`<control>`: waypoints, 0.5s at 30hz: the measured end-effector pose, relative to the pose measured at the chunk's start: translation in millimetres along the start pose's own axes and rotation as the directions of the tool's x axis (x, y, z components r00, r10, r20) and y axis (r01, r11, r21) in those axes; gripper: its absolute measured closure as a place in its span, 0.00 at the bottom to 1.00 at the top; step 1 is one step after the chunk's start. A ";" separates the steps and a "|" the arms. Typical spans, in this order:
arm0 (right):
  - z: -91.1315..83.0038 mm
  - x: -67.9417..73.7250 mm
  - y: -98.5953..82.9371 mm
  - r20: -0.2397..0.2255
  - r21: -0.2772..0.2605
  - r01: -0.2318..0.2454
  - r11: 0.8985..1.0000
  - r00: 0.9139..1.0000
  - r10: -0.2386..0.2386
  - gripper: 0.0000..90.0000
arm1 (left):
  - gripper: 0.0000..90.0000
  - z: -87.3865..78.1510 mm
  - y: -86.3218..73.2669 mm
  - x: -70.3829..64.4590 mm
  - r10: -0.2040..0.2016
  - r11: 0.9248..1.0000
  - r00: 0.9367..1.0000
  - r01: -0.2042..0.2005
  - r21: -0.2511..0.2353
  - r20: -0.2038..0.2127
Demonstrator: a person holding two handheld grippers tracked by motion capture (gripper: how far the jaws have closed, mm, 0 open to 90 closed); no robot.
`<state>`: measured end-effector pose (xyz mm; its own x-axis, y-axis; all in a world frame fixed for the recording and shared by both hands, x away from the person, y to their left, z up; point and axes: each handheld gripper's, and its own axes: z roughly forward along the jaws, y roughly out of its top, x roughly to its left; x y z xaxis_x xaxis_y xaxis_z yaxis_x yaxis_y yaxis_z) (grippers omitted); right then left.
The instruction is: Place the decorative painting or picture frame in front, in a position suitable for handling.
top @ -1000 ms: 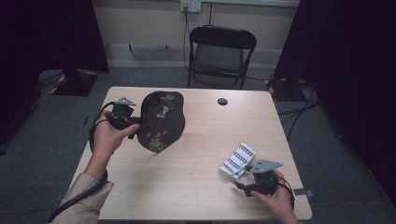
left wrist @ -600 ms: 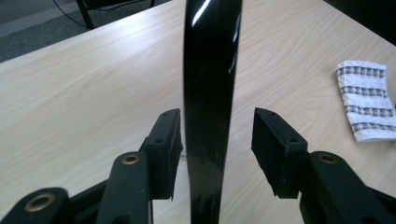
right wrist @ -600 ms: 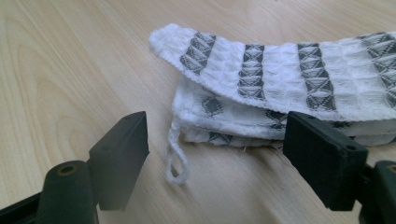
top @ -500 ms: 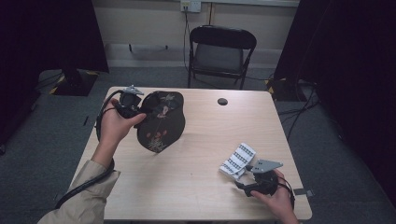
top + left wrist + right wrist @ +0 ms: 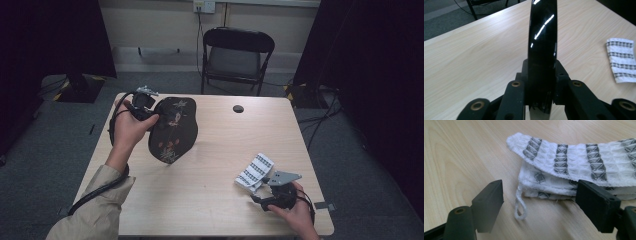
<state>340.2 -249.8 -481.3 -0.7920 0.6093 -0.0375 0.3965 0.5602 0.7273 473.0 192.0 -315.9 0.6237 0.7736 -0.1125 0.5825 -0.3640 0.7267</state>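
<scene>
Black lacquered plate, floral pattern on face, held on edge at upper left of high view, lower rim seems to touch the table, tho contact pt is hard to confirm from above. L gripper clamped on plate's upper-left rim; in left gripper view the glossy rim runs straight up frame centre w/ both jaws closed tight against it.

Folded white cloth w/ grey woven bands lies flat at lower right of high view, well apart from plate. R gripper sits just below it, jaws spread wide, nothing between them. Right gripper view: cloth fills upper right, folded layers stacked, small hanging loop at lower centre lying between the two jaws.

Progress (judgement): looks like a wipe-the-plate job. Done: plate picked up and tilted so face is exposed. Left: cloth not yet grasped; then carry cloth over to plate and wipe. Early stage.

Beyond: small dark round object at top centre of table; black folding chair behind far edge.
</scene>
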 end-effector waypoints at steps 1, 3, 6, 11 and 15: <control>-0.2 0.0 0.1 0.001 0.000 0.002 1.000 1.000 -0.002 0.25 | 0.87 0.0 -0.2 0.1 -0.016 1.000 1.000 0.017 -0.003 0.019; -0.4 -0.1 0.3 0.002 -0.002 0.002 1.000 1.000 -0.002 0.25 | 0.90 0.6 -1.1 -0.8 -0.029 0.999 0.999 0.030 -0.015 0.032; -0.2 -0.1 0.2 0.003 0.000 0.003 1.000 1.000 -0.003 0.25 | 0.90 1.1 -0.8 -2.7 -0.010 1.000 0.999 0.011 -0.018 0.038; 0.9 -0.2 -0.2 0.004 0.003 0.003 1.000 1.000 -0.003 0.25 | 0.90 3.2 5.2 -14.4 0.033 0.999 0.999 -0.033 -0.008 0.023; 1.2 0.1 -0.1 0.002 0.004 0.006 1.000 1.000 -0.006 0.25 | 0.90 6.2 10.0 -22.0 0.017 1.000 0.999 -0.017 -0.007 0.042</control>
<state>340.7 -249.2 -482.2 -0.7935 0.6070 -0.0432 0.3935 0.5660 0.7245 468.3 168.1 -310.3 0.6552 0.7445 -0.1283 0.5678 -0.3733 0.7336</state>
